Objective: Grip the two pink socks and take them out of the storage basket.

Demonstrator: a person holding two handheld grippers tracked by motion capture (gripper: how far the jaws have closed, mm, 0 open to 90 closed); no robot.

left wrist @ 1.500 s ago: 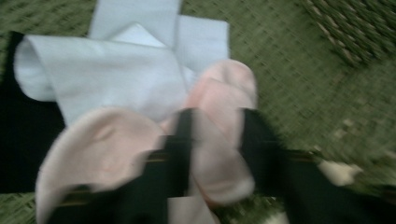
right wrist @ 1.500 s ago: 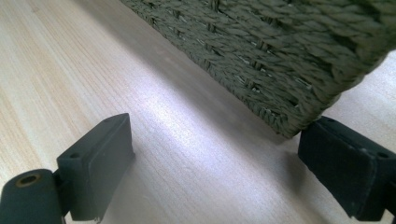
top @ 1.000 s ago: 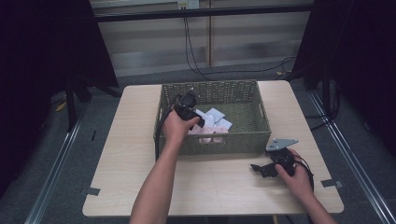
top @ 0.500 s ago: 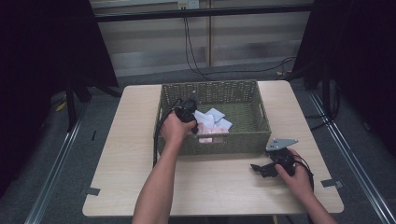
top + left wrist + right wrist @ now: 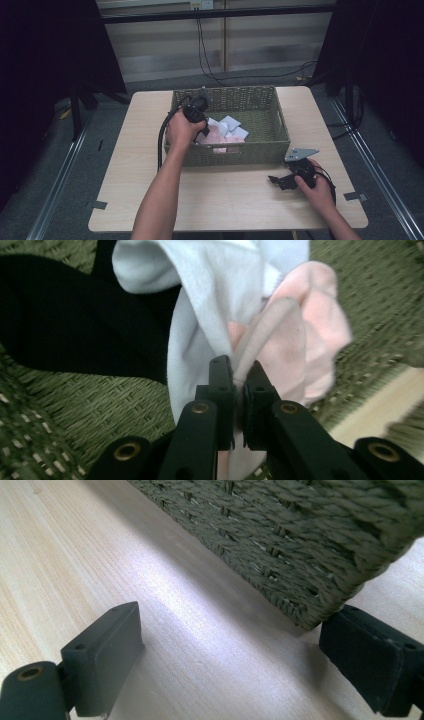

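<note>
- Pink cloth [image 5: 320, 335] edge pinched in my left fingers [image 5: 239, 385], which just closed on it, over the wicker basket [image 5: 280, 131].
- Right fingers [image 5: 235, 665] wide apart, resting on the counter [image 5: 225, 195].

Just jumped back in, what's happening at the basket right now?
The left claw has just been closing and now pinches a soft pink cloth inside the olive-green woven basket, with a white cloth draped against it. More pale cloths lie in the basket. The right claw rests open on the light wooden table, beside the basket's near corner, holding nothing.
</note>
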